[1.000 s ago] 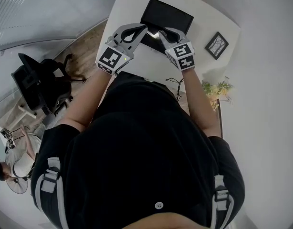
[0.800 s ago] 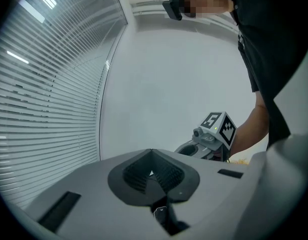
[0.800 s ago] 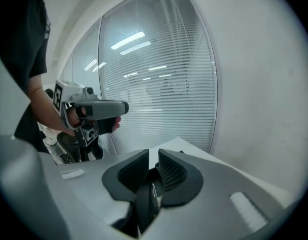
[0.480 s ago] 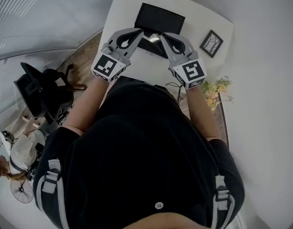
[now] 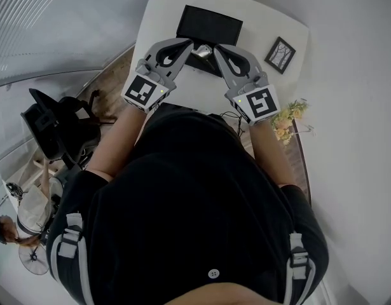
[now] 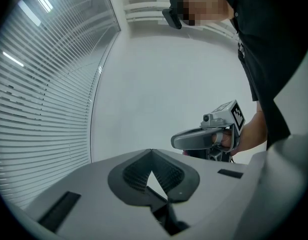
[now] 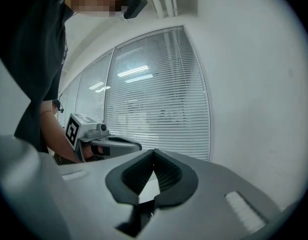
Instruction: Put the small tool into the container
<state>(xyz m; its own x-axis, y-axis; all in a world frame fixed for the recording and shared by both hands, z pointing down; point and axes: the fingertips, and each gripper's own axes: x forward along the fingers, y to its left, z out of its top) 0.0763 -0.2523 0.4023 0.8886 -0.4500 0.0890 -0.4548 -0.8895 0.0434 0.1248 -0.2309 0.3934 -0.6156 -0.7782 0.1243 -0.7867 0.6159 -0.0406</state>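
Note:
A black rectangular container point(image 5: 208, 23) lies on the white table point(image 5: 163, 5) at the top of the head view. A small shiny object point(image 5: 205, 49), blurred, sits at its near edge. My left gripper point(image 5: 189, 41) and right gripper point(image 5: 217, 46) hover just in front of it, tips pointing toward each other. Both are shut, with nothing between the jaws. In the left gripper view my left gripper point(image 6: 151, 150) points at a bare wall, with the right gripper's body point(image 6: 209, 136) beyond. The right gripper view shows my right gripper point(image 7: 154, 150) aimed at window blinds, with the left gripper's body point(image 7: 101, 139) opposite.
A small framed picture point(image 5: 280, 51) stands on the table's right part, with flowers point(image 5: 289, 116) nearer. A dark cable point(image 5: 233, 116) hangs at the table's near edge. A black office chair point(image 5: 52, 129) stands on the floor at left. Another person point(image 5: 4, 227) is at the lower left.
Both grippers have drawn slightly back from the container toward the person's body, the right one more. Both stay shut. The head camera has shifted a little.

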